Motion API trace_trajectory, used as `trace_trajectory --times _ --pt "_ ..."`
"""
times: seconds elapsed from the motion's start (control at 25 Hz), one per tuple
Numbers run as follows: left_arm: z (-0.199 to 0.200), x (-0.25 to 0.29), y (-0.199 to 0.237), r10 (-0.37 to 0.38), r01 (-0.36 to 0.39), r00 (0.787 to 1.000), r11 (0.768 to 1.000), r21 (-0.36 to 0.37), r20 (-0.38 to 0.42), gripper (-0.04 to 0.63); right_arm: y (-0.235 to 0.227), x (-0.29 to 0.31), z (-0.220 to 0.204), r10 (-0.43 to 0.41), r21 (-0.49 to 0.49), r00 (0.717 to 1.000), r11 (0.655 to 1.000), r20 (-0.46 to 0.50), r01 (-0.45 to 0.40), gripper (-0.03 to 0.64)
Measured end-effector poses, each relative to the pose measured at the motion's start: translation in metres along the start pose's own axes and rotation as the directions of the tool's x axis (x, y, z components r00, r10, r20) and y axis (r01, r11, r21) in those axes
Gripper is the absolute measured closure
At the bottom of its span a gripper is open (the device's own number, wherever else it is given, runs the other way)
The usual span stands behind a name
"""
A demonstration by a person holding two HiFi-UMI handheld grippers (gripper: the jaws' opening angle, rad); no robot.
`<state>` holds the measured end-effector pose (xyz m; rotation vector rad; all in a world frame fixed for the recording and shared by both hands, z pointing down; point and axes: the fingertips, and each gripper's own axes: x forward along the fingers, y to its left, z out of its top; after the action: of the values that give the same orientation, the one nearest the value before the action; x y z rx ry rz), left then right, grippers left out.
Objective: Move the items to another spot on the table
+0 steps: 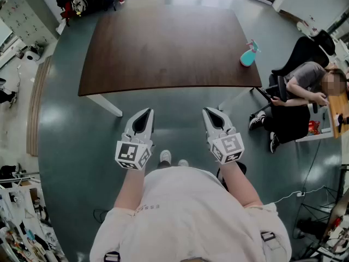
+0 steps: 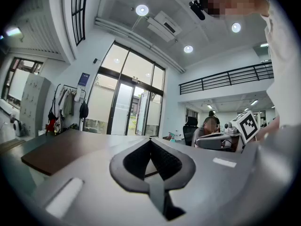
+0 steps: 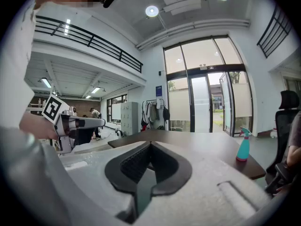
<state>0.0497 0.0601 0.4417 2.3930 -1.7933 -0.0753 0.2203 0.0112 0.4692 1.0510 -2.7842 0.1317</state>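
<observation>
A teal spray bottle (image 1: 248, 55) stands upright near the right edge of the dark brown table (image 1: 163, 48); the right gripper view shows the bottle (image 3: 242, 146) at the table's near right corner. My left gripper (image 1: 148, 111) and right gripper (image 1: 208, 111) hang side by side over the floor, short of the table's front edge. Both are shut with nothing between their jaws. In the left gripper view the left gripper (image 2: 150, 141) points level past the table (image 2: 66, 149). The right gripper (image 3: 150, 145) also points level toward the table.
A seated person (image 1: 305, 86) on a black chair (image 1: 300, 51) is at a desk to the right of the table. Coats and bags (image 1: 82, 1) hang beyond the table's far left corner. Grey lockers (image 1: 24, 12) stand far left.
</observation>
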Motion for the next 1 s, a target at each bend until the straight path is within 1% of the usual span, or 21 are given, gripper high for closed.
trace_trajectory --times 0.48,0.76,1.0 --pt "-0.002 0.004 0.004 0.006 -0.006 1.0 1.0 -0.007 -0.003 0.58 -0.002 0.003 -0.006 -0.01 0.018 1.0 1.0 -0.008 0.011 0.626" --pt "-0.005 0.005 0.014 -0.001 0.001 1.0 1.0 -0.013 -0.014 0.58 -0.011 0.008 -0.007 -0.067 0.069 0.998 0.995 -0.001 0.067 0.626" --pt "-0.005 0.02 0.032 -0.055 0.055 0.998 0.998 -0.02 -0.017 0.58 -0.019 0.022 -0.007 -0.139 0.089 0.99 0.986 -0.001 0.139 0.626"
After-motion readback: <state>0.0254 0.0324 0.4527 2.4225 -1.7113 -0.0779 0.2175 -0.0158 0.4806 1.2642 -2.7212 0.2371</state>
